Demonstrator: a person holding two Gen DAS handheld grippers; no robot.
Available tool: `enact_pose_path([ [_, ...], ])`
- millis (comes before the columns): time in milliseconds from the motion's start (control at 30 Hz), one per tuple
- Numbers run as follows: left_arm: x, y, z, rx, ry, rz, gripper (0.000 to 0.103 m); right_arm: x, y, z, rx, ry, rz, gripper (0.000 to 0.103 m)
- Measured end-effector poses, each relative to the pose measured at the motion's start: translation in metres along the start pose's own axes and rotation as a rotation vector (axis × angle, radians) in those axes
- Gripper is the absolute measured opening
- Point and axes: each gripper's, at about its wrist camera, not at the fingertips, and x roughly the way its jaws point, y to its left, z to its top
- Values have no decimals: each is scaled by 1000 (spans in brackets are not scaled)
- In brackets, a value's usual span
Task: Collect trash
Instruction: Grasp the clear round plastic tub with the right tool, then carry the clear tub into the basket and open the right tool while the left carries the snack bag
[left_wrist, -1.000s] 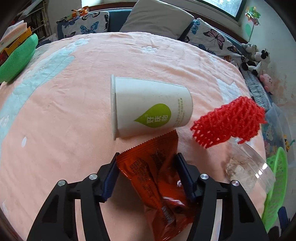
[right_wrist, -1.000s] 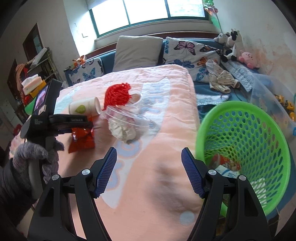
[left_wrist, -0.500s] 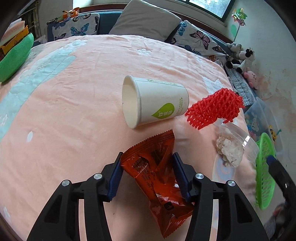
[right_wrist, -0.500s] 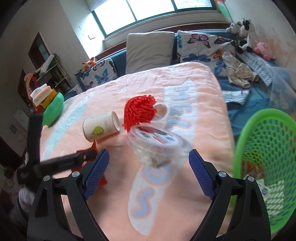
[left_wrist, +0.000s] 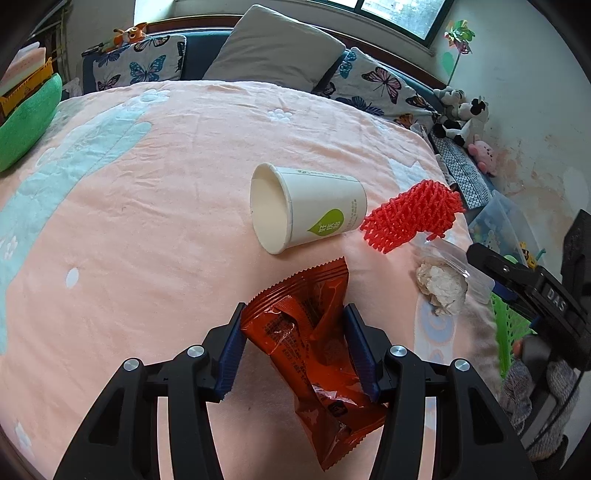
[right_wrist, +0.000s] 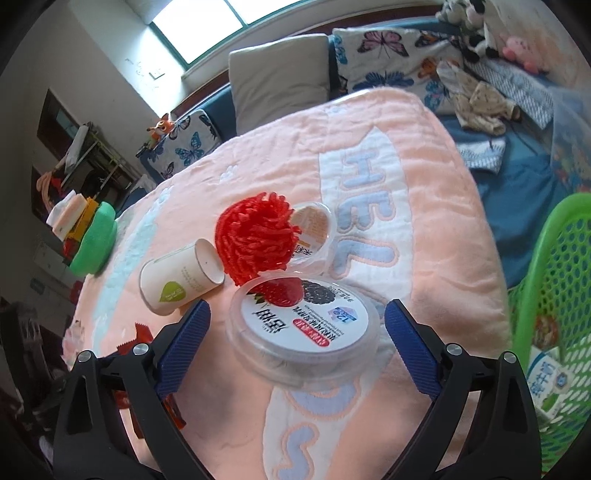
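**Trash on the bed: count at mid-collection**

My left claw (left_wrist: 295, 343) is pinching the orange snack wrapper (left_wrist: 314, 347) by both long edges, its pads pressed to the foil. The wrapper's long axis runs straight out along my fingers, serrated end pointing ahead toward the paper cup (left_wrist: 306, 206).

My right claw (right_wrist: 295, 350) has just been opening and now stands spread wide around the clear plastic tub (right_wrist: 303, 328), pads clear of its walls on both sides.

Ahead of the left claw, the cup lies on its side on the pink blanket (left_wrist: 147, 221), mouth toward me and to the left. The red foam net (left_wrist: 410, 218) touches the cup's base.

Right of the right claw, the green basket (right_wrist: 535, 280) already holds a carton or two (contents partly hidden). Judged remaining: wrapper, tub, cup, net.
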Motion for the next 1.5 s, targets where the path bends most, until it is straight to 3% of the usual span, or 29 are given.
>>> enact_pose_path([
  [433,3,0,-2,5,13,-6,50,19,-16,-1,88,50,86,94],
  [600,3,0,-2,6,13,-6,50,11,-16,-2,96,20,85,93],
  [933,-5,-10,-3,23,5,-28,50,-28,-21,-6,109,-51,107,93],
  [1233,-14,-43,-6,74,8,-85,50,-74,-37,-20,132,-123,94,93],
  [1500,-15,-88,-9,143,19,-137,50,-116,-74,-35,173,-176,7,93],
])
